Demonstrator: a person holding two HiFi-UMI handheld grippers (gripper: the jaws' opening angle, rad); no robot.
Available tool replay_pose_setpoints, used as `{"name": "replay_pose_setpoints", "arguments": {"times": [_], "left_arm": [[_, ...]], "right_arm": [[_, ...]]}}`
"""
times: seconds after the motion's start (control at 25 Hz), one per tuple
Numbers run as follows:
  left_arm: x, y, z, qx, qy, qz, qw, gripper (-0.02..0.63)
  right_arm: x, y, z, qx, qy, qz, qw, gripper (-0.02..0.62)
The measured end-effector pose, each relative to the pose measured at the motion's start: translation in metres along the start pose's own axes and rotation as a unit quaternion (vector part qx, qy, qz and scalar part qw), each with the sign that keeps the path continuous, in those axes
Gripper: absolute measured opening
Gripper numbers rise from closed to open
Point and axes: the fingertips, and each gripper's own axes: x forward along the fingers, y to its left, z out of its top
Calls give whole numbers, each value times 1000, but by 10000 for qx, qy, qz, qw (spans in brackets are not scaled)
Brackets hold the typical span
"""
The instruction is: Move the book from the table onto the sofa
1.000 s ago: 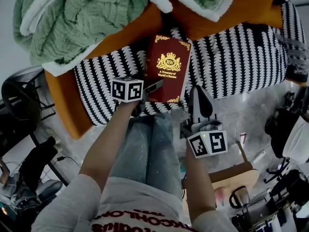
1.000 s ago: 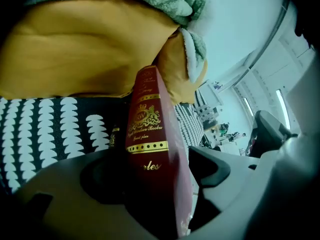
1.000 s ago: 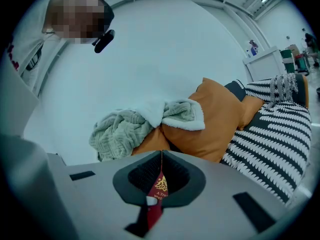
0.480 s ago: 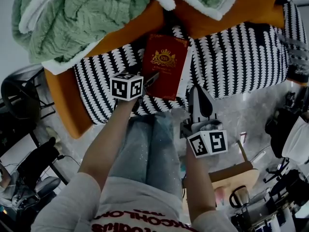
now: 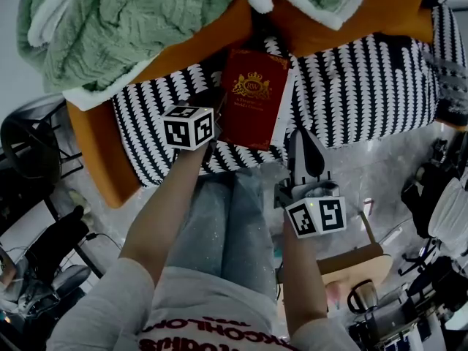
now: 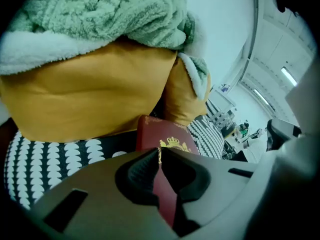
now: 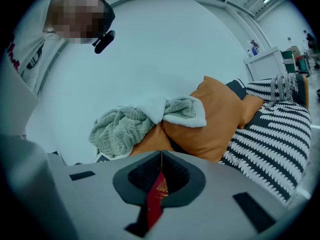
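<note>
Moved: left claw point(image 6: 159, 151) has lifted back from the book's lower left corner, and its jaws have just been closing with nothing between them.
Book: dark red book point(image 5: 252, 107) with a gold crest lies on the sofa seat, top edge against the orange cushions point(image 5: 190, 50), pale page edge showing on its right side.
Left claw: pressed together and empty; the book shows beyond the slit.
Right claw: right claw point(image 7: 161, 156) is pressed together, holds nothing, and is off the sofa's front edge, pointing at the cushions.
Surface: sofa point(image 5: 365, 86) has a black-and-white leaf-pattern cover.
Above: green blanket point(image 5: 124, 20) with white fleece lining is heaped over the cushions.
Room: pale speckled floor point(image 5: 380, 174); small wooden table point(image 5: 351, 265) at lower right; black chair point(image 5: 29, 145) at left.
</note>
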Motion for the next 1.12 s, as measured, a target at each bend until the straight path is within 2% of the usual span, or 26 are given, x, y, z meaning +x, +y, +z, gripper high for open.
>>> {"name": "replay_pose_setpoints", "arguments": {"times": [0.16,0.4,0.6,0.76,0.92,1.0,1.12], "left_arm": [[-12,-4,19,281,-389,78,9988,16],[-29,-24,44,772,-1092,-263,9907,15],[-56,-40,71,1173,-1919,-381,9736,15],[-80,-58,81,1494,-2325,-746,9582,15],[-113,-75,94,1890,-2693,-800,9409,15],[-126,-78,99,1969,-2826,-785,9355,15],[-145,-80,102,1978,-2916,-778,9326,14]], "right_arm": [[-1,7,2,-67,-51,-5,10000,28],[1,12,7,-320,-318,-44,9990,28],[6,12,14,-415,-448,-70,9981,28],[3,21,23,-526,-574,-7,9970,28],[-5,33,40,-694,-718,68,9950,28],[-8,39,48,-769,-759,91,9941,28],[-12,49,57,-905,-716,104,9933,28]]}}
